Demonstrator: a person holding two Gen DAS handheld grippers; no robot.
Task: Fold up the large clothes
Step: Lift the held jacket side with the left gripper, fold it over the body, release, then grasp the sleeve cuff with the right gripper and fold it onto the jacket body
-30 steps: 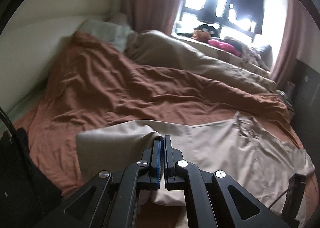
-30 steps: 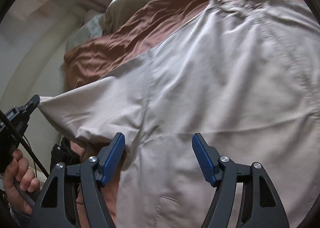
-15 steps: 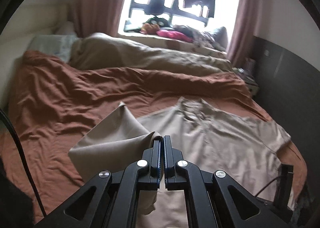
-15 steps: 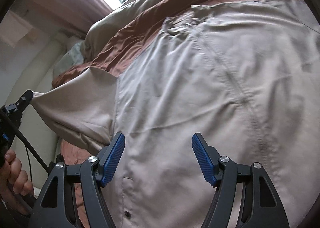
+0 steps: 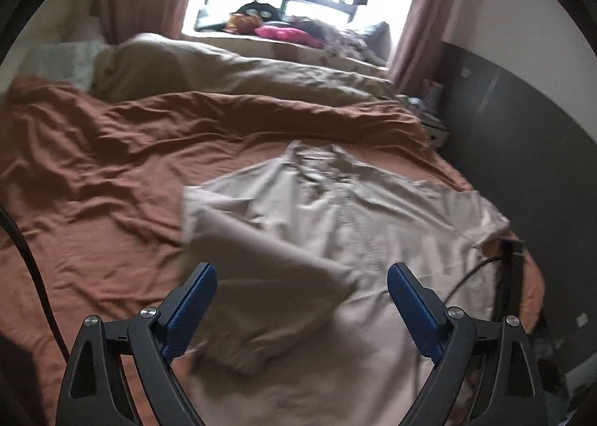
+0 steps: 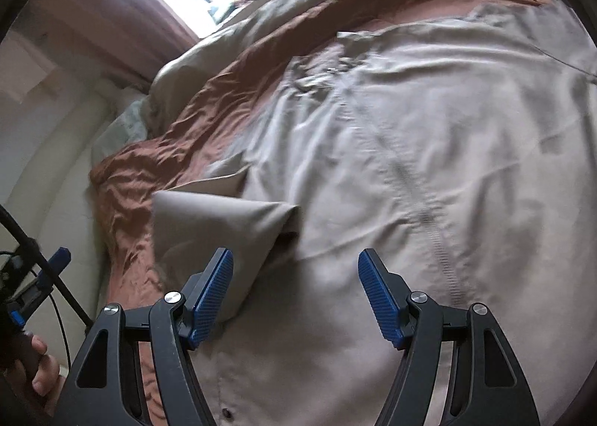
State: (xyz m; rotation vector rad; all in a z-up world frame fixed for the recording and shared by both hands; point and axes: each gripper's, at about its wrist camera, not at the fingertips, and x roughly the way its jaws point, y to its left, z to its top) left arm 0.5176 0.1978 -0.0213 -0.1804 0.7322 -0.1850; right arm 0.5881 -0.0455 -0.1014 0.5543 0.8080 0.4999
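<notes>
On the rust-brown bedspread (image 5: 93, 179) your beige shirt (image 5: 373, 224) lies flat, collar toward the window, long axis running away from you. Its sleeve (image 5: 261, 276) sits folded across the body and could slide back off. Your left gripper (image 5: 302, 299), jaws just opened wide, holds nothing; your right gripper (image 6: 294, 291) hovers partly open, empty

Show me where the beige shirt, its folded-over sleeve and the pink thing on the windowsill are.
beige shirt (image 5: 373, 224): left wrist view, on its chest.
folded-over sleeve (image 6: 209, 224): right wrist view, on the flap's flat middle.
pink thing (image 5: 283, 32): left wrist view, on its middle; too blurred to identify.
</notes>
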